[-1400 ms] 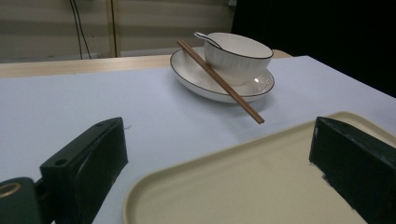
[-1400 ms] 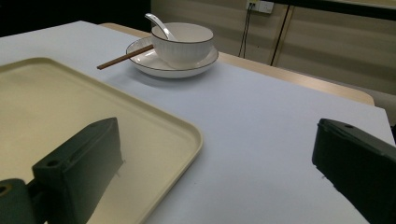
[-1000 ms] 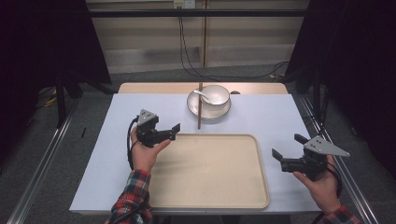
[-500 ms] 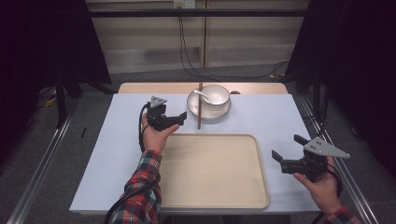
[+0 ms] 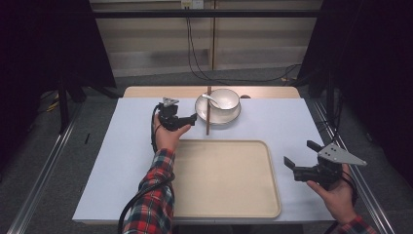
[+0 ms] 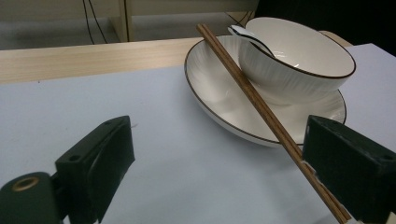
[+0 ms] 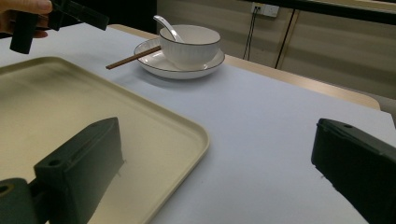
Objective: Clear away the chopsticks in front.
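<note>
My left arm, in a plaid sleeve, reaches forward across the table, hand wrapped round the left gripper, which points level toward the plate at the far edge. Its jaws stand wide and have just been closing a little; nothing is pinched. In the left gripper view the chopsticks run slantwise past the inner face of one jaw, their near ends just beside it, whether touching I cannot tell; the other jaw stands well clear over bare tabletop. The chopsticks lean with their far ends up on the plate rim and near ends down on the table, just beside the white bowl that sits on the plate with a spoon in it. My right hand holds the right gripper low near the table's right edge, beside the cream tray, jaws spread wide with nothing between them. The table has a pale bluish-white top, with a strip of light wood along its far side. Beyond it: grey floor, trailing cables, a pale panelled wall, and dark curtains at either side.
</note>
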Available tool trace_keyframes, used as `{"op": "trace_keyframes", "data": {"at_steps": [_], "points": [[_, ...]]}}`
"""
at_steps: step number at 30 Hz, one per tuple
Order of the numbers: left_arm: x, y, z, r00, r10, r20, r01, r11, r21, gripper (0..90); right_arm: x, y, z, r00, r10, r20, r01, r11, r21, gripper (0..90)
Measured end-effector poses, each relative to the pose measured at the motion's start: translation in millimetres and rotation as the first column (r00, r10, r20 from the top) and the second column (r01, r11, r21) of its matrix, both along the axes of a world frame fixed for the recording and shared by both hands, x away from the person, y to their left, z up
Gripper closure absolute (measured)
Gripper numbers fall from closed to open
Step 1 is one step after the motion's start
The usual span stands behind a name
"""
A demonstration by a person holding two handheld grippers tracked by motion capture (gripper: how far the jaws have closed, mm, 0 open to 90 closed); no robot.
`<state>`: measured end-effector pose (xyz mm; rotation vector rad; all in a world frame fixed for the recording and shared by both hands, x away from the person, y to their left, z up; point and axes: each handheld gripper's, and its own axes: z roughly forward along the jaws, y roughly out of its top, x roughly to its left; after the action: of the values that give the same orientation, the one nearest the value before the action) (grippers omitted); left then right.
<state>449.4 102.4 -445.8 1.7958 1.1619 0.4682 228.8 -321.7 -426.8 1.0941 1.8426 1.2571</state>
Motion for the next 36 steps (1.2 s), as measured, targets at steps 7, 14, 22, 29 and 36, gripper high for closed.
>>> {"op": "trace_keyframes", "data": {"at_steps": [7,14,22,29,36], "points": [[7.6,-10.8,-3.2,0.9997,-0.024,-0.011,0.024,0.9995,0.018,21.3,0.0,0.3,-0.2,1.0000,0.001,0.003,-0.001,1.0000,-0.004,2.1],[15.4,-21.6,-5.0,0.9993,-0.036,0.007,0.036,0.9993,0.011,32.7,-0.1,0.0,-0.2,1.0000,-0.003,-0.003,0.003,1.0000,-0.003,2.4],[30.1,-41.2,-6.9,0.9971,-0.069,-0.033,0.069,0.9976,0.005,47.9,-0.8,1.1,0.4,1.0000,-0.002,0.005,0.002,1.0000,-0.002,2.7],[37.8,-53.4,-11.0,0.9970,-0.053,-0.056,0.054,0.9985,0.010,54.7,-0.2,-1.8,0.6,0.9999,-0.007,0.008,0.007,1.0000,0.000,2.7],[42.6,-57.6,-12.4,0.9942,-0.054,-0.094,0.056,0.9982,0.020,62.0,0.0,-2.7,0.3,1.0000,-0.004,0.006,0.004,1.0000,0.004,2.6]]}}
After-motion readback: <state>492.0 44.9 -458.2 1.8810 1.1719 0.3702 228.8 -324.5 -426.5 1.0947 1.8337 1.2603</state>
